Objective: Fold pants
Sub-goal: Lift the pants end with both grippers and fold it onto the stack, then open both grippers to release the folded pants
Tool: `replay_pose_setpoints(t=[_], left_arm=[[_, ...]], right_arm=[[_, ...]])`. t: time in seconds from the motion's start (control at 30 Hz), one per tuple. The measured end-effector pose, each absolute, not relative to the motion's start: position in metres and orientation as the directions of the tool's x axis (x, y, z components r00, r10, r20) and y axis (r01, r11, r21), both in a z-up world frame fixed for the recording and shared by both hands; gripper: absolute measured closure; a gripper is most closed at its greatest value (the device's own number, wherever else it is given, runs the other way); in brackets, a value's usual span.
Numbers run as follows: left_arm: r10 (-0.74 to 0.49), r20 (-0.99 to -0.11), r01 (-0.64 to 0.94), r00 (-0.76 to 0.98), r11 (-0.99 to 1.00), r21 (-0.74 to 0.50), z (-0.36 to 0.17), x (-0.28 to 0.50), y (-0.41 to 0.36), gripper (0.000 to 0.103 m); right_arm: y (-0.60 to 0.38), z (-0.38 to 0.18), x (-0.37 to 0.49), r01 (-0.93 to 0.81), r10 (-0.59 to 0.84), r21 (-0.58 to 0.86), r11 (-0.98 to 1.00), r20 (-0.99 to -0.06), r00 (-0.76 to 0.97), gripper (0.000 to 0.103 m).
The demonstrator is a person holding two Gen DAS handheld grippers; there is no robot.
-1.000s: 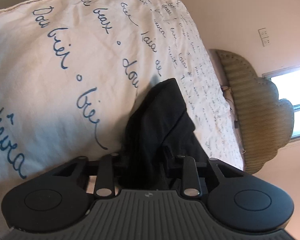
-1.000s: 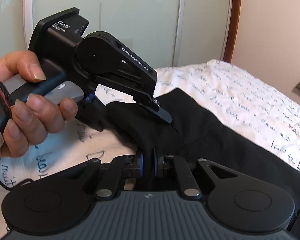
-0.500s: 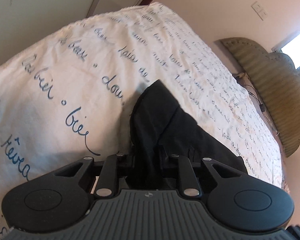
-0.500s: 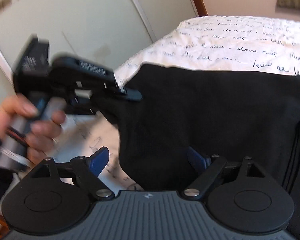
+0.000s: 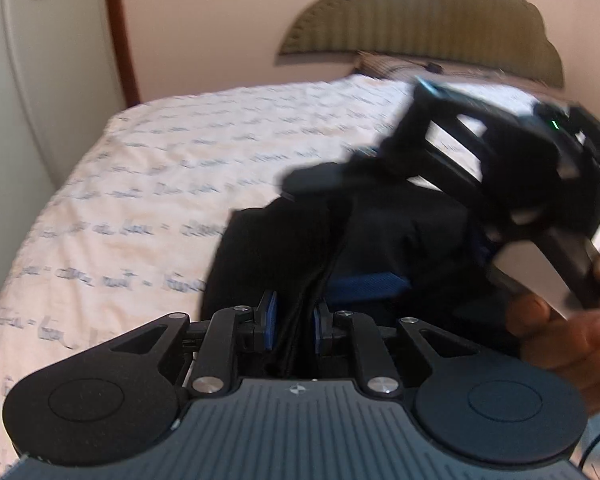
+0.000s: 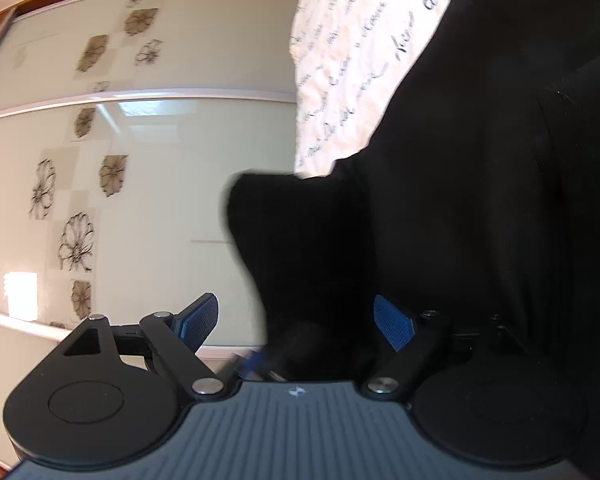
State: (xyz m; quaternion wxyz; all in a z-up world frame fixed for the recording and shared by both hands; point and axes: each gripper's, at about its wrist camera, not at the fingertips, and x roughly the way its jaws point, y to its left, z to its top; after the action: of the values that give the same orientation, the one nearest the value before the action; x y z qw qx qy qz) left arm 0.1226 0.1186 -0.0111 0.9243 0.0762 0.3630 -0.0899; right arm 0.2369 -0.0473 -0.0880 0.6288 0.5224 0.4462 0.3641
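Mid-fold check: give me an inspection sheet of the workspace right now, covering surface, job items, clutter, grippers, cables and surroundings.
Surface: bed under a white cover with blue handwriting print.
Job's things: black pants lying on the cover, one fold pinched by the left gripper.
Clutter: nothing seen on the cover.
Grippers: left gripper shut on the pants; right gripper open, black fabric between its blue pads, not pressed; a hand holds its handle.
Cables: dark cord near the headboard, blurred.
Surroundings: padded headboard, pink wall, sliding wardrobe doors with flower print.
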Motion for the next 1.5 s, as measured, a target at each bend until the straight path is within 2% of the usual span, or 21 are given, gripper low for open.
replay_pose_setpoints(t=[0.1, 0.23, 0.27, 0.3, 0.37, 0.4, 0.5, 0.6, 0.8, 0.9, 0.97, 1.03, 1.13, 1.2, 1.23, 1.27, 1.37, 1.4, 1.5], left_arm=[[-0.121, -0.677, 0.241, 0.726, 0.967, 0.086, -0.022, 0.118, 0.112, 0.082], [-0.226, -0.659, 0.272, 0.717, 0.962, -0.034, -0.018, 0.112, 0.126, 0.07], [-0.252, -0.653, 0.28, 0.714, 0.958, -0.064, -0.016, 0.108, 0.131, 0.07], [-0.279, -0.641, 0.287, 0.715, 0.953, -0.095, -0.013, 0.102, 0.137, 0.07], [-0.306, -0.616, 0.29, 0.726, 0.948, -0.129, -0.008, 0.088, 0.149, 0.062], [-0.305, -0.609, 0.284, 0.732, 0.949, -0.135, -0.006, 0.081, 0.155, 0.061], [-0.281, -0.611, 0.234, 0.74, 0.959, -0.158, -0.007, 0.063, 0.177, 0.051], [-0.206, -0.62, 0.153, 0.757, 0.979, -0.137, -0.011, 0.051, 0.191, 0.05], [-0.05, -0.632, 0.061, 0.773, 0.998, -0.005, -0.02, 0.052, 0.17, 0.05], [-0.026, -0.631, 0.05, 0.775, 0.999, 0.021, -0.023, 0.063, 0.153, 0.045], [-0.02, -0.618, 0.055, 0.786, 0.998, 0.039, -0.025, 0.071, 0.144, 0.037], [0.0, -0.605, 0.042, 0.796, 0.998, 0.055, -0.027, 0.079, 0.138, 0.037], [-0.014, -0.612, 0.043, 0.791, 0.999, 0.033, -0.03, 0.084, 0.126, 0.04], [-0.034, -0.618, 0.063, 0.785, 0.998, 0.024, -0.031, 0.083, 0.113, 0.054], [-0.054, -0.623, 0.08, 0.78, 0.997, 0.014, -0.032, 0.082, 0.107, 0.067], [-0.076, -0.634, 0.095, 0.77, 0.996, -0.005, -0.033, 0.081, 0.1, 0.072], [-0.083, -0.611, 0.115, 0.787, 0.993, 0.013, -0.037, 0.072, 0.077, 0.073], [-0.073, -0.612, 0.123, 0.787, 0.992, 0.039, -0.04, 0.072, 0.069, 0.071], [0.035, -0.623, 0.079, 0.781, 0.985, 0.155, -0.055, 0.075, 0.05, 0.051]], right_arm=[[-0.048, -0.09, 0.238, 0.012, 0.913, 0.974, 0.225, -0.215, 0.348, 0.018], [-0.052, -0.084, 0.236, -0.004, 0.886, 0.957, 0.288, -0.265, 0.381, 0.019], [-0.051, -0.082, 0.234, -0.011, 0.87, 0.946, 0.324, -0.293, 0.395, 0.034], [-0.049, -0.08, 0.233, -0.022, 0.857, 0.932, 0.363, -0.325, 0.4, 0.061], [-0.049, -0.084, 0.233, -0.035, 0.845, 0.915, 0.402, -0.357, 0.398, 0.082], [-0.05, -0.085, 0.233, -0.036, 0.843, 0.915, 0.401, -0.353, 0.405, 0.084], [-0.051, -0.086, 0.232, -0.042, 0.836, 0.912, 0.408, -0.355, 0.418, 0.086], [-0.048, -0.081, 0.234, -0.056, 0.838, 0.91, 0.411, -0.353, 0.416, 0.087], [-0.058, -0.057, 0.235, -0.105, 0.856, 0.928, 0.359, -0.282, 0.434, 0.088], [-0.067, -0.048, 0.233, -0.108, 0.861, 0.936, 0.334, -0.257, 0.438, 0.088], [-0.076, -0.042, 0.229, -0.114, 0.865, 0.942, 0.315, -0.235, 0.443, 0.088], [-0.087, -0.034, 0.223, -0.125, 0.872, 0.949, 0.289, -0.207, 0.444, 0.088], [-0.114, -0.02, 0.208, -0.157, 0.874, 0.952, 0.263, -0.167, 0.456, 0.088], [-0.14, -0.014, 0.196, -0.162, 0.866, 0.952, 0.261, -0.157, 0.475, 0.088], [-0.153, -0.013, 0.189, -0.157, 0.861, 0.952, 0.262, -0.157, 0.484, 0.088], [-0.168, -0.012, 0.182, -0.147, 0.854, 0.952, 0.268, -0.164, 0.494, 0.088], [-0.212, -0.017, 0.159, -0.118, 0.819, 0.944, 0.308, -0.2, 0.537, 0.087], [-0.227, -0.021, 0.152, -0.1, 0.808, 0.945, 0.31, -0.207, 0.551, 0.087], [-0.266, -0.039, 0.134, -0.037, 0.767, 0.955, 0.294, -0.213, 0.605, 0.091]])
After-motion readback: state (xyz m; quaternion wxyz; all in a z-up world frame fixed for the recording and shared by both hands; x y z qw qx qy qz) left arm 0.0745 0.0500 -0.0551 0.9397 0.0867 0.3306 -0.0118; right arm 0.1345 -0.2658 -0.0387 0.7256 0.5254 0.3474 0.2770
